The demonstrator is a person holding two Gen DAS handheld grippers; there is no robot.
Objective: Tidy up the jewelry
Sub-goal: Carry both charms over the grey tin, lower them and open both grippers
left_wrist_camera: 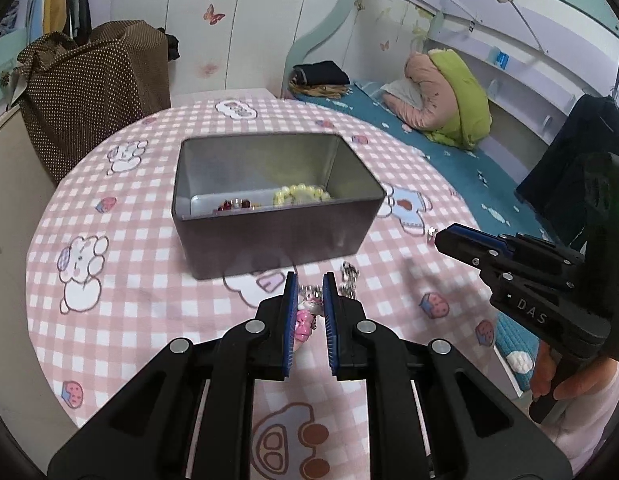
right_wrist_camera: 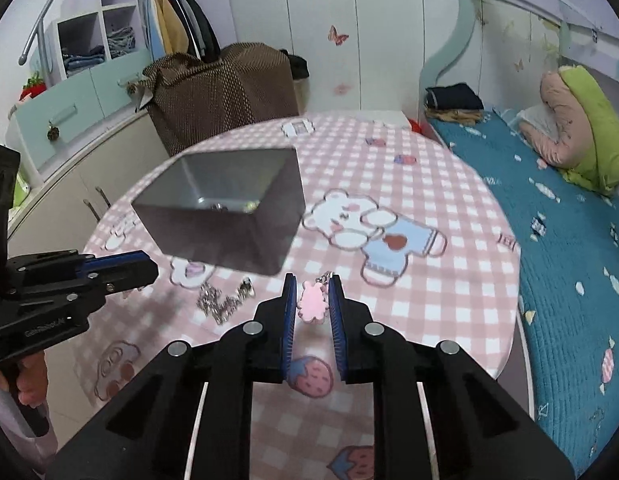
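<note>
A dark metal tin [left_wrist_camera: 269, 236] stands open on the pink checked table; inside lie a cream bead bracelet [left_wrist_camera: 301, 195] and a red bead piece [left_wrist_camera: 233, 205]. My left gripper [left_wrist_camera: 310, 284] is closed on a pink figure charm [left_wrist_camera: 303, 322] with a silver chain [left_wrist_camera: 349, 280], just in front of the tin. My right gripper [right_wrist_camera: 312, 286] grips a flat pink bear charm [right_wrist_camera: 312, 303] by its edges, right of the tin [right_wrist_camera: 225, 216]. A silver chain [right_wrist_camera: 223, 300] lies on the cloth between the grippers. The right gripper [left_wrist_camera: 441, 236] shows at the right in the left wrist view.
The round table [left_wrist_camera: 109, 240] ends close to a blue bed [right_wrist_camera: 569, 260] on the right. A brown dotted bag [right_wrist_camera: 221, 92] and a cabinet [right_wrist_camera: 69, 184] stand behind the table. The left gripper [right_wrist_camera: 149, 270] reaches in from the left in the right wrist view.
</note>
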